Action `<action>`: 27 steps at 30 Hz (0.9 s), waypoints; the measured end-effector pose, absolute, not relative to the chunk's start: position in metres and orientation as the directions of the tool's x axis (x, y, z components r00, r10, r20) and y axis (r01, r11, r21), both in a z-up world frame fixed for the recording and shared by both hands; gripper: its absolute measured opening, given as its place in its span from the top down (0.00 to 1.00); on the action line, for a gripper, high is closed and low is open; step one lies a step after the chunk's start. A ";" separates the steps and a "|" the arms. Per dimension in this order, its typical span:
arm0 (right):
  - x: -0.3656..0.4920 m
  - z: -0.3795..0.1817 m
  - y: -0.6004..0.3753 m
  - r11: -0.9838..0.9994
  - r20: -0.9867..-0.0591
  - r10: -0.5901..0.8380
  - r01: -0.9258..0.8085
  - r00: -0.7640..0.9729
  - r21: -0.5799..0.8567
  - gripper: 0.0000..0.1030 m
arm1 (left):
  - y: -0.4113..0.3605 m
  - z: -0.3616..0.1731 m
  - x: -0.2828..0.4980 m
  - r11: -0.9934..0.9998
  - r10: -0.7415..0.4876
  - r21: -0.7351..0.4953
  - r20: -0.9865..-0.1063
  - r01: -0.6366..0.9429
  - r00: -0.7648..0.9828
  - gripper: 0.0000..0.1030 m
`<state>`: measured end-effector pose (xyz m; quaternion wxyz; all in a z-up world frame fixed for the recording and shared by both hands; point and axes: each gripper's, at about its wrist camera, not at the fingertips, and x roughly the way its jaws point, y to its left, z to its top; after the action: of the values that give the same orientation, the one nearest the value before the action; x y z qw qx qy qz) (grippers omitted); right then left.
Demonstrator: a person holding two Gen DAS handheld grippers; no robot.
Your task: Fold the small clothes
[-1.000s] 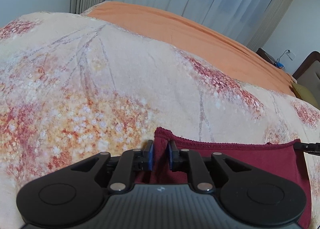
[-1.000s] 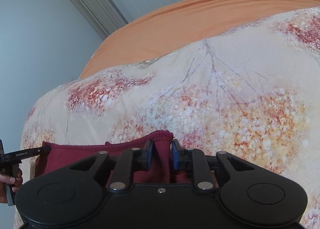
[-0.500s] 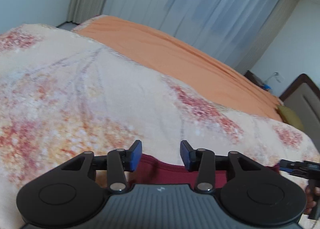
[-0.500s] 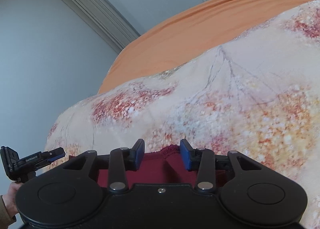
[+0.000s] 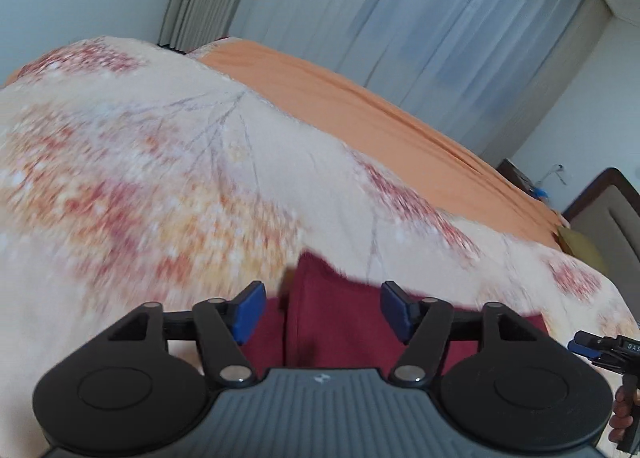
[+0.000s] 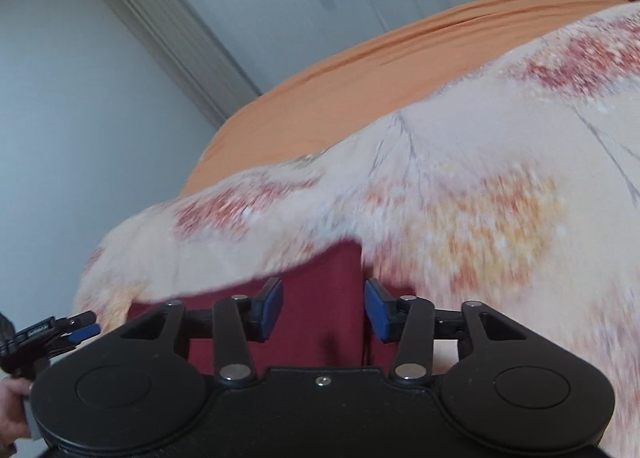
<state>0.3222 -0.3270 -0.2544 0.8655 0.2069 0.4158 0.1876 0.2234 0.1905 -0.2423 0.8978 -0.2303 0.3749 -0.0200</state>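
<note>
Maroon garment (image 5: pixel 340 322) released, lying on floral blanket (image 5: pixel 160 178) at bed's near edge; left tongs (image 5: pixel 320 308) and right tongs (image 6: pixel 323 308) opening, pads clear of cloth. Fold laid, next fold pending.

A second ago my left gripper (image 5: pixel 320 308) is pinched shut on the near left corner of the dark red garment (image 5: pixel 320 322); now its jaws are opening and the blue pads stand clear of the cloth, which lies loose between them on the floral blanket (image 5: pixel 160 186). My right gripper (image 6: pixel 324 308) does the same at the other corner: clamped then, its jaws opening now, nothing pressed. Both wrist views have pulled back and tipped up, so more curtain (image 5: pixel 400 18) shows. The frames are smeared, but the garment's folded edge seems to have dropped flat.
</note>
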 end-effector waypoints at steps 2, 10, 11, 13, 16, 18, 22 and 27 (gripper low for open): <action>0.284 -0.259 -0.334 0.836 -0.658 0.516 -0.157 0.549 0.525 0.49 | 0.190 -0.248 0.188 0.887 -0.242 -0.445 -0.679 -0.126 0.693 0.31; 0.191 -0.290 -0.345 0.829 -0.720 0.532 -0.100 0.445 0.550 0.50 | 0.182 -0.293 0.105 0.871 -0.328 -0.472 -0.766 -0.137 0.552 0.31; 0.191 -0.292 -0.343 0.824 -0.714 0.538 -0.103 0.447 0.557 0.52 | 0.180 -0.296 0.104 0.874 -0.327 -0.467 -0.770 -0.135 0.548 0.31; 0.195 -0.297 -0.340 0.810 -0.704 0.561 -0.111 0.435 0.576 0.63 | 0.180 -0.300 0.103 0.872 -0.329 -0.471 -0.769 -0.137 0.548 0.31; 0.203 -0.304 -0.336 0.799 -0.712 0.586 -0.127 0.387 0.588 0.92 | 0.188 -0.307 0.106 0.848 -0.341 -0.500 -0.770 -0.177 0.540 0.36; 0.204 -0.306 -0.342 0.805 -0.721 0.574 -0.108 0.388 0.583 0.93 | 0.192 -0.311 0.109 0.869 -0.291 -0.447 -0.810 -0.215 0.509 0.65; 0.203 -0.309 -0.347 0.824 -0.755 0.547 -0.077 0.361 0.561 0.88 | 0.187 -0.307 0.111 0.901 -0.266 -0.394 -0.832 -0.181 0.486 0.66; 0.197 -0.280 -0.339 0.841 -0.729 0.521 -0.124 0.445 0.526 0.53 | 0.173 -0.276 0.107 0.919 -0.247 -0.371 -0.803 -0.132 0.543 0.28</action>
<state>0.1972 -0.3395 -0.2799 0.8254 0.2029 0.4893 0.1952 0.1074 0.1728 -0.2763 0.8556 -0.1983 0.4769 -0.0335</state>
